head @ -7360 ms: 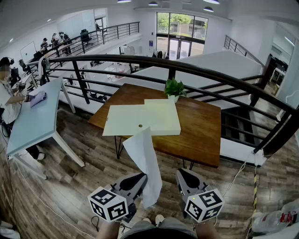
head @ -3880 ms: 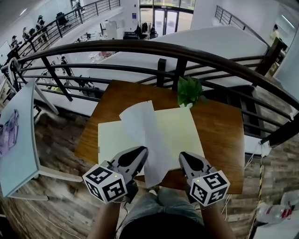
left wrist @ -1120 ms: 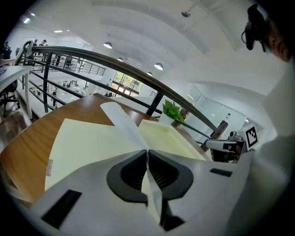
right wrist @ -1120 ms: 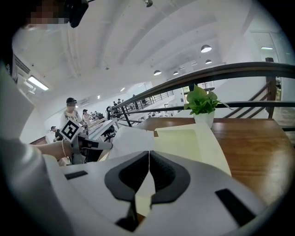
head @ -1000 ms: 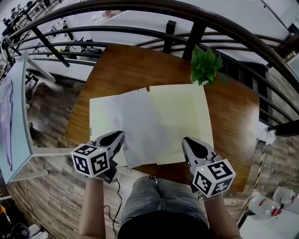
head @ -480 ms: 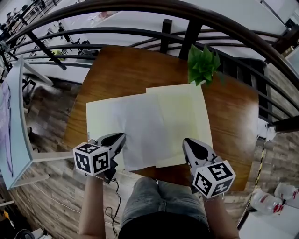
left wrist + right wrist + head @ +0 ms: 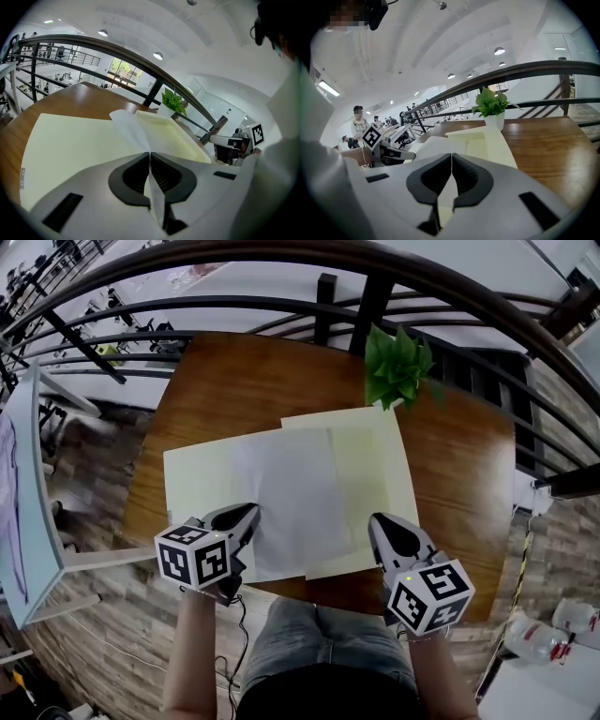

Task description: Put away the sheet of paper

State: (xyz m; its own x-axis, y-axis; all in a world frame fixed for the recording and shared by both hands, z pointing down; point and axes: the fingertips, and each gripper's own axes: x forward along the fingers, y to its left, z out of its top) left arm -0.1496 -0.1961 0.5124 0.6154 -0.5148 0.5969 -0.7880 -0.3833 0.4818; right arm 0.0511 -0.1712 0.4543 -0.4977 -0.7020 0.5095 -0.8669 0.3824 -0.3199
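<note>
The white sheet of paper (image 7: 292, 500) lies almost flat over an open cream folder (image 7: 199, 482) on the brown table (image 7: 244, 381). My left gripper (image 7: 251, 513) is shut on the sheet's near left edge. In the left gripper view the paper (image 7: 132, 127) runs out from between the closed jaws of that gripper (image 7: 150, 153). My right gripper (image 7: 380, 520) hovers at the folder's near right corner, shut, with nothing between its fingers. In the right gripper view that gripper's (image 7: 451, 155) tips meet above the folder (image 7: 487, 140).
A potted green plant (image 7: 395, 363) stands at the table's far edge, just beyond the folder. A dark railing (image 7: 281, 259) runs behind the table. A light-blue table (image 7: 21, 493) stands to the left. The near table edge (image 7: 328, 592) is close to the person's legs.
The sheet has shifted right with the left gripper and settled flatter on the folder, reaching across its centre fold. The right gripper has stayed shut at the near right corner.
</note>
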